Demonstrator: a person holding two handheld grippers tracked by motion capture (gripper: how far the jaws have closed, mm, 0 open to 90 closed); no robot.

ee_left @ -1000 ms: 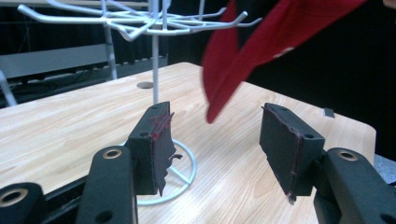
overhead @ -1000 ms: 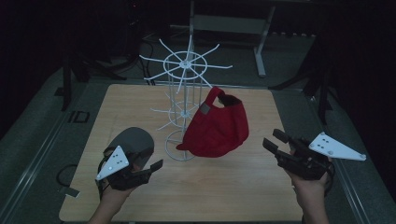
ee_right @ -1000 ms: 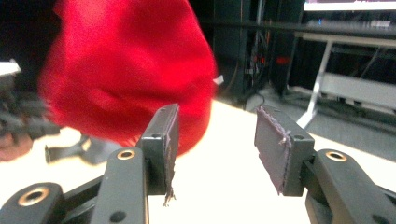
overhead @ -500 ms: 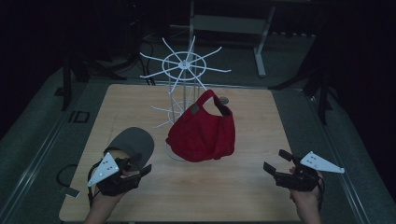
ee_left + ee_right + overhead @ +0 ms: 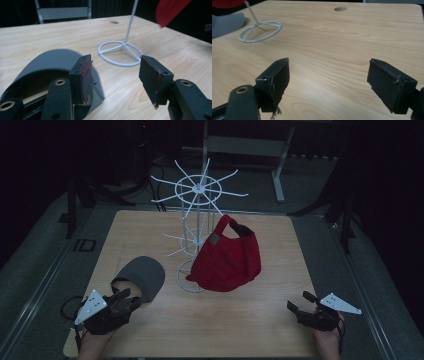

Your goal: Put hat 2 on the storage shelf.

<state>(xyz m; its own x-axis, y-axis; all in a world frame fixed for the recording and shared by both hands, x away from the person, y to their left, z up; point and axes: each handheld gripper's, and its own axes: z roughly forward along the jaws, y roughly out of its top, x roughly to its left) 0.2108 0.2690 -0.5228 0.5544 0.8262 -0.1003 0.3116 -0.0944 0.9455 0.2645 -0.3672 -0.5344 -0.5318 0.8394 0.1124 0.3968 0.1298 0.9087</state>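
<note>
A red cap (image 5: 227,257) is seen hanging on a white wire rack (image 5: 197,210) that stands on the wooden surface (image 5: 240,320); the cap's crown droops beside the rack's pole, above the round wire base. A grey cap (image 5: 142,276) lies flat on the surface, left of the rack's base and well apart from the red cap.

The left hand-held gripper (image 5: 125,302) is held low at the near left corner, just beside the grey cap. In the left gripper view its jaws are spread with nothing between the pads; the grey cap (image 5: 47,65) lies under and behind the left jaw, and the rack's base ring (image 5: 120,52) is seen ahead.

The right hand-held gripper (image 5: 300,305) is held low at the near right edge, well apart from both caps. Its jaws have just been opening, and in the right gripper view (image 5: 328,80) they are parted wide over bare wood, with nothing between them.
</note>
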